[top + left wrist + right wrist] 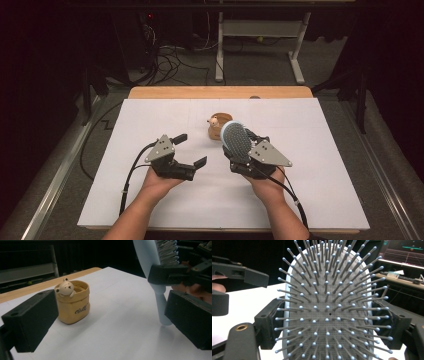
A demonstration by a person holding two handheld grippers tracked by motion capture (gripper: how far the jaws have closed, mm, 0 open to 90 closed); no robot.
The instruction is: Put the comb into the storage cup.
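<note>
The right gripper (248,150) has its jaws clamped on a pale blue plastic paddle hairbrush (236,140), squeezing the sides of the oval head, and the bristle pad faces straight into the right gripper view, grey cushion and ball-tipped pins (327,315) everywhere. In the left gripper view the brush's handle (160,303) points down, its tip touching or just clear of the white sheet on the table (320,190). I'd call the brush light and rigid in the shell, springy in the pins; the smooth rim could slip, so the handle looks the surer place to hold. The left gripper (191,150) hovers with jaws spread wide and nothing between them, aimed toward the brush and a small tan fabric-look pot with a little bear figure peeking over its rim (72,301). That pot stands upright just behind the brush, near the table's middle. Both forearms come in low, with the hands cupped under the grippers and the grey plates on top tilted inward toward each other.
</note>
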